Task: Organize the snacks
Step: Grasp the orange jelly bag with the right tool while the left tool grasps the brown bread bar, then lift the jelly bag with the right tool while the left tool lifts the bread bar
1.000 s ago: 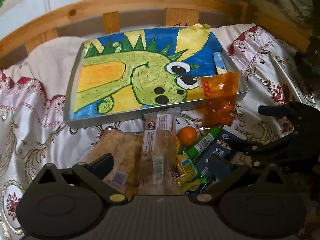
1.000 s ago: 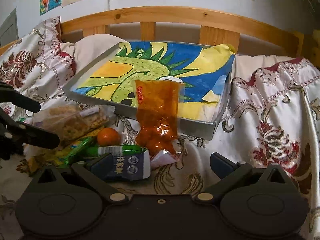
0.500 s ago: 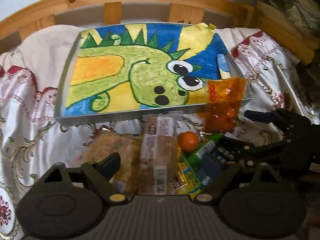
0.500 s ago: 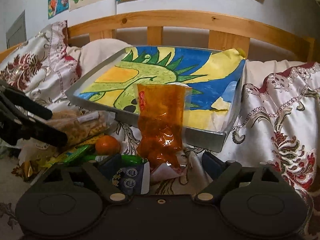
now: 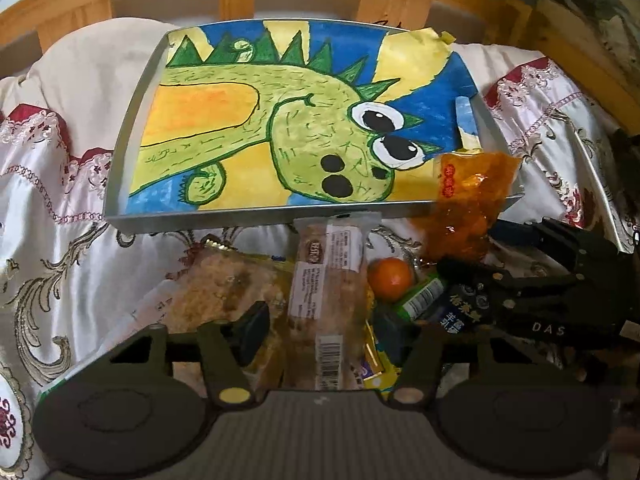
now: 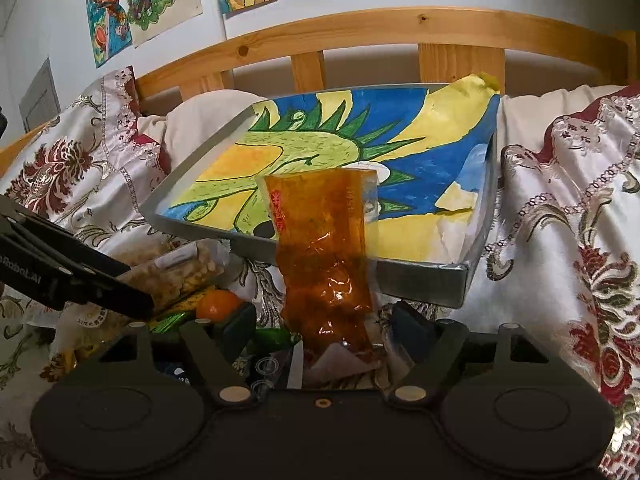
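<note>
Both grippers had just been closing: left gripper around the wrapped bar, right gripper around the orange pouch, neither gripped yet.

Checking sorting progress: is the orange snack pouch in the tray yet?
Out. The orange pouch leans on the tray front wall, its bottom on the bedspread.

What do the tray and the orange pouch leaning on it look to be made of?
Tray: looks like thin sheet metal or grey-coated board, matte, with flat folded walls; a painted paper dinosaur sheet lines it. Orange pouch: clear, glossy plastic film, judging by its crinkles, highlights and the lumpy contents showing through.
</note>
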Available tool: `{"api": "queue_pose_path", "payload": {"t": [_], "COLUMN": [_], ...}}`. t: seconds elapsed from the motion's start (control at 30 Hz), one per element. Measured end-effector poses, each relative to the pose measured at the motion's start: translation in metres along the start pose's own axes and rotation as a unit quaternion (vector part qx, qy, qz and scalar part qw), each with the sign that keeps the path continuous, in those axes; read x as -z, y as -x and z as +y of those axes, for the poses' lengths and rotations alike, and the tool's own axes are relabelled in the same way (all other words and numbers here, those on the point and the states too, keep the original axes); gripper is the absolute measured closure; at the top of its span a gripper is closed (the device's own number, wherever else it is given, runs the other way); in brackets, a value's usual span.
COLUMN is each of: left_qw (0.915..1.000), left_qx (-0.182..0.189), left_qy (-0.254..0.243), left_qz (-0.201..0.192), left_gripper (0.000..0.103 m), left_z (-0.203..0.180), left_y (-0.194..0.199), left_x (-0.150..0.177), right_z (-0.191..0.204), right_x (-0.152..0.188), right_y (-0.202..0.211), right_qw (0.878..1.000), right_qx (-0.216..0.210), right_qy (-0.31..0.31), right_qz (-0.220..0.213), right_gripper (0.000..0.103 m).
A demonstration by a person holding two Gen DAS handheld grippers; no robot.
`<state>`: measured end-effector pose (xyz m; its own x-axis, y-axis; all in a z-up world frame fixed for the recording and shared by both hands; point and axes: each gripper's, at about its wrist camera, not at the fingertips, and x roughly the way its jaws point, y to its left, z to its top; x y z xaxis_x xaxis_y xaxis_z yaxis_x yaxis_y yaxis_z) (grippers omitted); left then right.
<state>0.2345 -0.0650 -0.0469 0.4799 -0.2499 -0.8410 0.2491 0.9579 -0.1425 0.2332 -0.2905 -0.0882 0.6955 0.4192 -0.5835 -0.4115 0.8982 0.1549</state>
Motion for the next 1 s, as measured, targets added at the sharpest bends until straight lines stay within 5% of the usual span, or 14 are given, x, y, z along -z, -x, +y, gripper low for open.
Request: {"api": "queue_pose_path", "payload": {"t": [0.43,0.7,1.0], "left_qw": [0.9991,0.9987,0.9989], "left_qx": [-0.001,-0.041,-0.034], "left_qy": [0.024,0.015,0.029], "left_qz": [0.034,0.026,0.01], "left_gripper": [0.061,0.063,0.064], "left_z": [-0.011,-0.029,-0.03], "left_y": [-0.008,-0.003,0.019], "left_x": [0.001,0.005,0.012], "right_z": [0.005,0.016,0.024], "right_x": [-0.001,0.001,0.002], "right_y": [0.0,0.005,0.019], "right_qw": [0.999,0.996,0.992], "right_qx": [0.023,0.045,0.063], "right_qy": [0.028,0.072,0.104], "right_qz": [0.002,-0.006,-0.017], "right_gripper": [0.05,0.055,0.056]}}
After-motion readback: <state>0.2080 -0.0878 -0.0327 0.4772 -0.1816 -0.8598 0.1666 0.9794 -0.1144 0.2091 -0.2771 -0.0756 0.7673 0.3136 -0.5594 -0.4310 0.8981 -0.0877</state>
